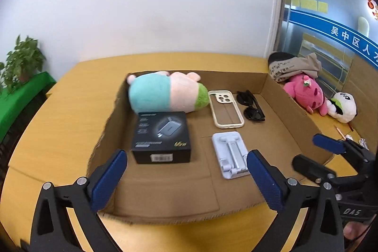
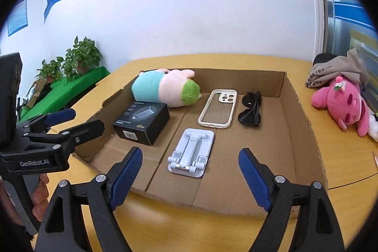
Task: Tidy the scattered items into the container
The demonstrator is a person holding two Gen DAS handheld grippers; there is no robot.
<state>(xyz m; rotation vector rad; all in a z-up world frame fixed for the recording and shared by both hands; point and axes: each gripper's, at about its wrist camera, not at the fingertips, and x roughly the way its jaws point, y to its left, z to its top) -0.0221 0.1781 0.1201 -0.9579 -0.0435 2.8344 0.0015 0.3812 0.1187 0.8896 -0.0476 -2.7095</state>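
A shallow cardboard box (image 1: 278, 98) (image 2: 304, 134) lies on the yellow table. In it are a pastel plush toy (image 1: 163, 93) (image 2: 165, 90), a black charger box (image 1: 161, 139) (image 2: 141, 122), a cream phone case (image 1: 225, 109) (image 2: 218, 108), black sunglasses (image 1: 250, 105) (image 2: 251, 111) and a pale blue phone stand (image 1: 232, 154) (image 2: 191, 152). My left gripper (image 1: 186, 163) is open and empty over the box's near edge. My right gripper (image 2: 190, 164) is open and empty, just before the stand. Each gripper shows in the other's view (image 1: 314, 152) (image 2: 81, 121).
Right of the box lie a pink plush (image 1: 304, 93) (image 2: 340, 103), a white panda plush (image 1: 345, 105), a grey cloth over a black cap (image 1: 293, 66) (image 2: 335, 70) and a pencil (image 1: 340, 132). Potted plants (image 2: 80, 58) stand on a green ledge at the left.
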